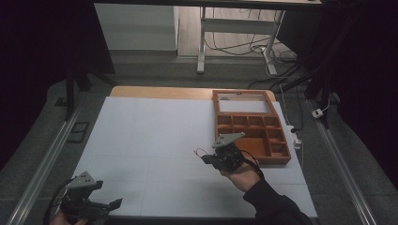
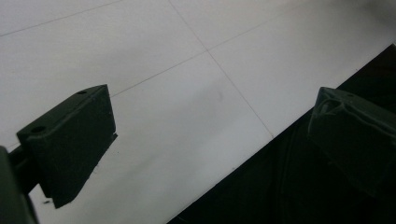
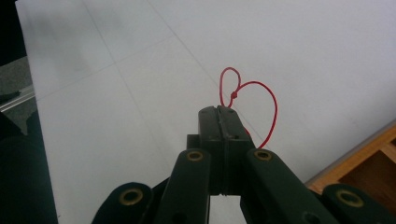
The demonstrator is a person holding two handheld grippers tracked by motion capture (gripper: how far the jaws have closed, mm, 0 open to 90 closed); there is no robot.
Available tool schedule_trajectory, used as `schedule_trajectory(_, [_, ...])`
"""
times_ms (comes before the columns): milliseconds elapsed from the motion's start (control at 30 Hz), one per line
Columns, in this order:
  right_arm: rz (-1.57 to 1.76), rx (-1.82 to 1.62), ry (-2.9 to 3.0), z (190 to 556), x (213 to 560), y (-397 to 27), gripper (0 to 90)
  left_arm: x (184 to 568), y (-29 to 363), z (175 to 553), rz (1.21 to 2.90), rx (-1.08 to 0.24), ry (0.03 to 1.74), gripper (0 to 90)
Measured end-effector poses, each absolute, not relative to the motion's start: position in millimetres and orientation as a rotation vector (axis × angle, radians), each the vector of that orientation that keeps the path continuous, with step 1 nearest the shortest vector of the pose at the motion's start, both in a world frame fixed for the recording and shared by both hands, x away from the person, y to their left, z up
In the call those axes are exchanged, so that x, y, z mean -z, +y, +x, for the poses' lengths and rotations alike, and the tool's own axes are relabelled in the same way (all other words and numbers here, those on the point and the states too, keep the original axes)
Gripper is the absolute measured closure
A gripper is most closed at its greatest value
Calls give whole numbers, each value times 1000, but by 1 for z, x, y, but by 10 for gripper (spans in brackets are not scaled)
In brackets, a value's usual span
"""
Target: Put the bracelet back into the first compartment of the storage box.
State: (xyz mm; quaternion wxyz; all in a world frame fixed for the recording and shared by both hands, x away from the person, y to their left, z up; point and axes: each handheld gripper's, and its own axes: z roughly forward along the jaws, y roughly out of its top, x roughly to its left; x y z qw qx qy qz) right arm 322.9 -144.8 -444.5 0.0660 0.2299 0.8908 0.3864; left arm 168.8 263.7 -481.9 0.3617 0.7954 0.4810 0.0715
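A thin red string loop point(image 3: 252, 100) sticks out from between the pressed-together jaws of my right gripper point(image 3: 219, 112), which is shut on it. In the high view the right gripper point(image 1: 206, 158) hovers over the white table mat just left of the wooden tray, the red string loop point(image 1: 201, 152) curling from its tip. My left gripper point(image 1: 114, 204) rests at the mat's near left corner. Its black fingers point(image 2: 70, 140) stand wide apart with nothing between them, partly over the mat's edge.
A wooden compartment tray point(image 1: 277, 159) with several small cells and one long cell lies at the right of the white mat point(image 1: 150, 136). Beyond the table stand desk legs and cables on the floor. The mat's near edge point(image 2: 233, 170) drops to dark floor.
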Motion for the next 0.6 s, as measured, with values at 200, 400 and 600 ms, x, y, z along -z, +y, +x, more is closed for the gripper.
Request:
schedule_trajectory(200, [728,-1173,2655,327,441,-152,896,482,265,169,2037,-170,1235,9])
schedule_trajectory(400, [760,-1188,2621,334,437,-159,896,482,266,169,2034,-166,1235,9])
schedule_trajectory(600, [797,-1195,2585,341,433,-167,896,482,265,169,2038,-169,1238,8])
